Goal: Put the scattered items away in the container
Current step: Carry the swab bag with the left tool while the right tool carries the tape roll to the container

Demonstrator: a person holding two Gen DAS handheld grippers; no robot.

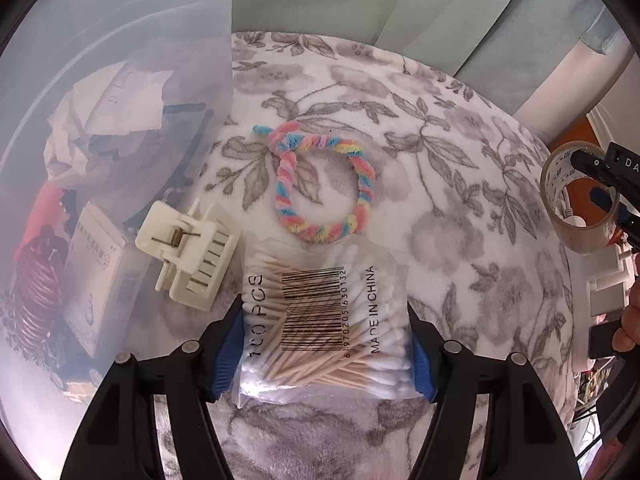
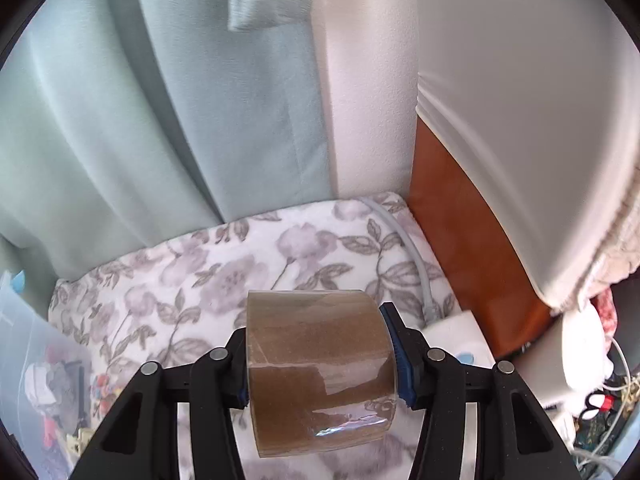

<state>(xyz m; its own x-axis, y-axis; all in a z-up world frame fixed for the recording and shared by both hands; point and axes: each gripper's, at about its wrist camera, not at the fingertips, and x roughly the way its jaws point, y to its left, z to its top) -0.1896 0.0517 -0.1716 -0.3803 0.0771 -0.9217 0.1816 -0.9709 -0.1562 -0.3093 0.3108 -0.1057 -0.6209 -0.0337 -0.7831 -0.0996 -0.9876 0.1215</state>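
A clear bag of cotton swabs [image 1: 320, 280] lies on the floral blanket [image 1: 460, 160]. My left gripper [image 1: 325, 320] is shut on it, with a blue pad pressing each side. Beyond the bag lie a pastel twisted pipe-cleaner ring [image 1: 324, 184] and a cream hair clip [image 1: 188, 252]. A translucent plastic container [image 1: 120, 40] stands at the left with papers, a small box and a red coil inside. My right gripper [image 2: 316, 324] is shut on a brown tape roll [image 2: 320, 368], held above the blanket. In the left wrist view that tape roll [image 1: 576, 200] hangs at the right edge.
Pale green curtains [image 2: 120, 120] hang behind the blanket. A grey cable [image 2: 416, 256] runs along its right edge beside a wooden floor strip [image 2: 440, 220]. White boxes and cords [image 2: 580, 352] crowd the far right. The container's corner [image 2: 24, 320] shows at the left.
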